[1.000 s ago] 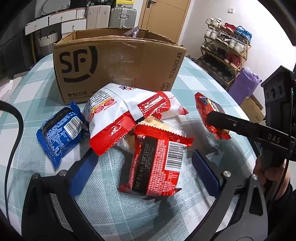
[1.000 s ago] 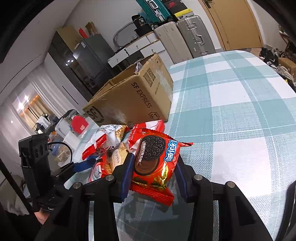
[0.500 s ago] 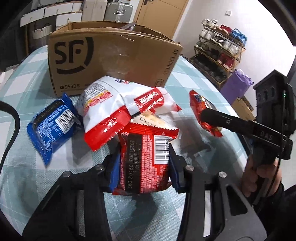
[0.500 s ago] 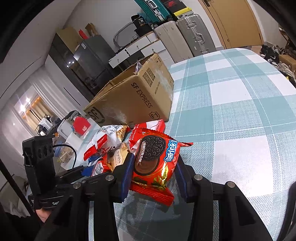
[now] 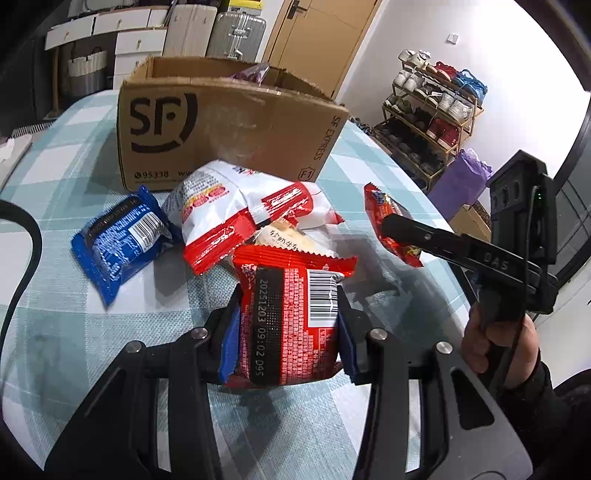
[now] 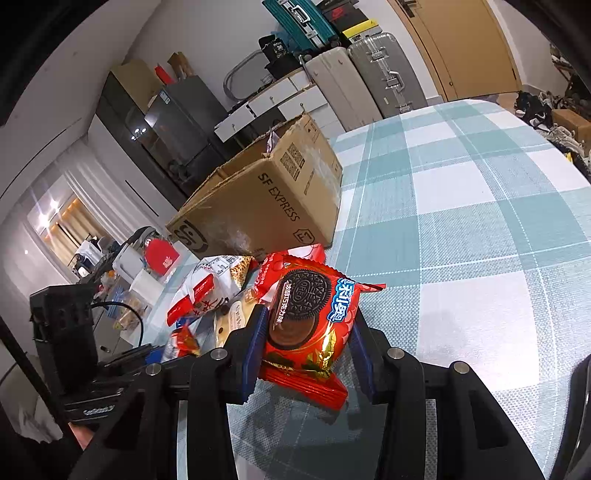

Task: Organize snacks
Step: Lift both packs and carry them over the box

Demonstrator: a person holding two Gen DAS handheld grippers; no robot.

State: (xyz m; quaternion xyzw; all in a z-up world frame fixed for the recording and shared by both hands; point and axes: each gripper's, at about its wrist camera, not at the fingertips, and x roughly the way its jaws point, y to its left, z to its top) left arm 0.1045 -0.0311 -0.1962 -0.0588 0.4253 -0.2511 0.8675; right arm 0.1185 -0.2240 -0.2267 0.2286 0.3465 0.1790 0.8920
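Observation:
My left gripper (image 5: pixel 288 332) is shut on a red snack packet with a barcode (image 5: pixel 291 310), held just above the checked tablecloth. My right gripper (image 6: pixel 306 332) is shut on a red Oreo packet (image 6: pixel 310 317), held above the table; the packet also shows in the left wrist view (image 5: pixel 388 221). An open SF Express cardboard box (image 5: pixel 229 122) stands behind the snacks. A large white-and-red bag (image 5: pixel 243 210), a pale packet (image 5: pixel 291 240) under it and a blue Oreo packet (image 5: pixel 118 240) lie in front of the box.
The round table has a teal checked cloth (image 6: pixel 480 221). A black cable (image 5: pixel 26 258) runs along the left. Suitcases (image 5: pixel 221 29) and a shoe rack (image 5: pixel 432 99) stand beyond the table. The right hand (image 5: pixel 498 343) is at the table's right edge.
My left gripper has closed on the red barcode packet and lifted it slightly. My right gripper still holds the red Oreo packet, hardly moved.

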